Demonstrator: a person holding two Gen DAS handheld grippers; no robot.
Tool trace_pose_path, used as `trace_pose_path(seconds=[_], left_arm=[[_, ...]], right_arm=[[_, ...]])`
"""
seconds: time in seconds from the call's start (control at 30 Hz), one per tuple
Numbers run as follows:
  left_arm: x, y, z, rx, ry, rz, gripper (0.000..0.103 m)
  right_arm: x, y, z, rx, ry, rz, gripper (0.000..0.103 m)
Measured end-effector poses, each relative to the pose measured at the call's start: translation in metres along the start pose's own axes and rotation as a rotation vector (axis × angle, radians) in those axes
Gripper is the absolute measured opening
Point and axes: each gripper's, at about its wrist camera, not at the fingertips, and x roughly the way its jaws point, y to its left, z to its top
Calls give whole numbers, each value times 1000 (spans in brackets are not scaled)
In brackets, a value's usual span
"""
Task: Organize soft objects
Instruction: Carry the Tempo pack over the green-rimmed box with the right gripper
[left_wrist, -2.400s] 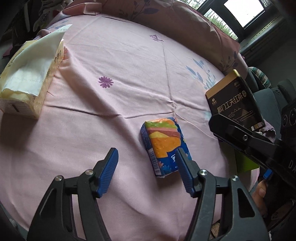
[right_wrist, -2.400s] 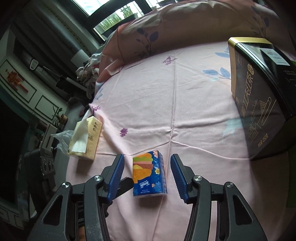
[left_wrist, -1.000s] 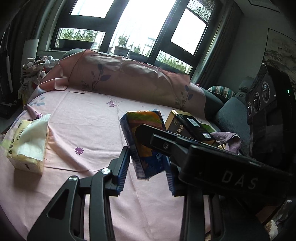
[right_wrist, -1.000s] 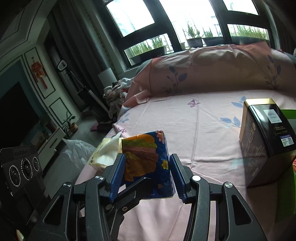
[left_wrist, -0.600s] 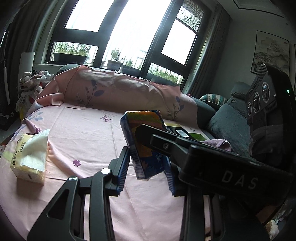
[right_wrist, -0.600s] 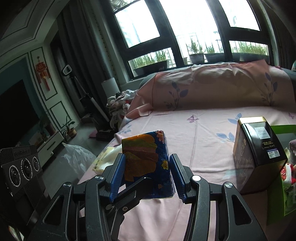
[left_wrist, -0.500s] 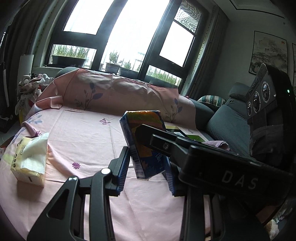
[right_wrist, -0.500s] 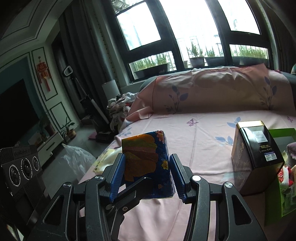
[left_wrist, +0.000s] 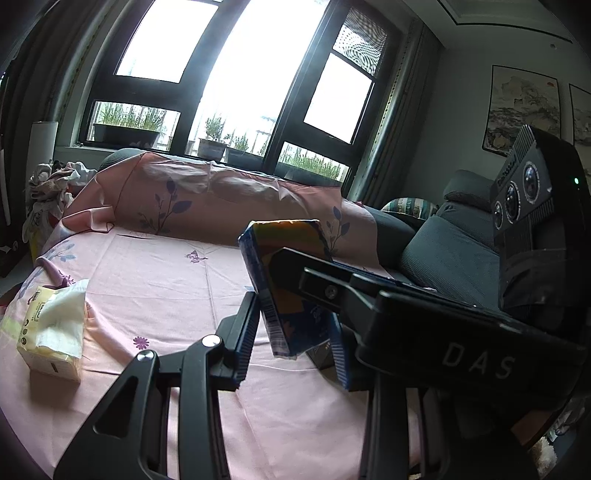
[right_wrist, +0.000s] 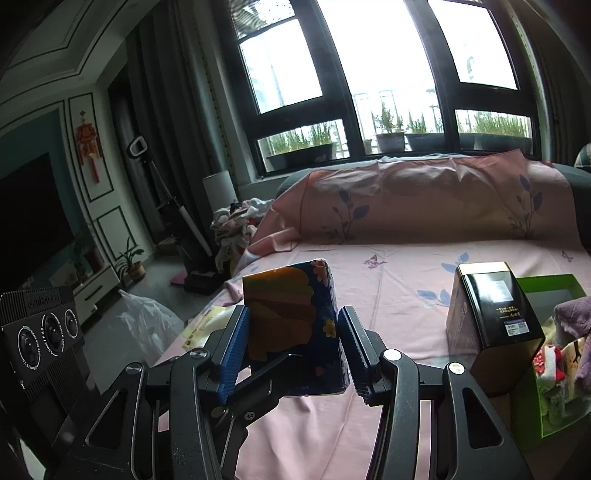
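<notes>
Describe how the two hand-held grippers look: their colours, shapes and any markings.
Both grippers, the left gripper and the right gripper, have black angular frames with cut-out openings and silver screws. Their fingers end in blue ribbed pads. The right gripper's side bears pale letters "DAS". Each unit carries a black ribbed camera block with three round lenses. No sleeves or cables are visible.

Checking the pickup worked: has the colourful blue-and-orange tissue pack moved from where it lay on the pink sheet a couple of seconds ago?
Yes. The colourful blue-and-orange tissue pack has been lifted clear of the pink sheet, held up between both grippers' jaws.
</notes>
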Motion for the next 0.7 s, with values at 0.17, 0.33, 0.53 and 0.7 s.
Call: trace_pose_path(seconds=[0.17,0.33,0.53,0.7], left_arm=[[2,-10,3,14,-10,-13,34],[2,-23,6,33,-25,-26,34],[7,-41,13,73,-18,-35,34],[14,-60,18,109,-15,-48,34]], right_arm=[[-9,-2,1,3,-16,-13,52],[-21,-7,4,4,-44,-22,53],[-35,-17,8,17,-73,-32,52],[-48,-32,12,47,-106,-37,52]])
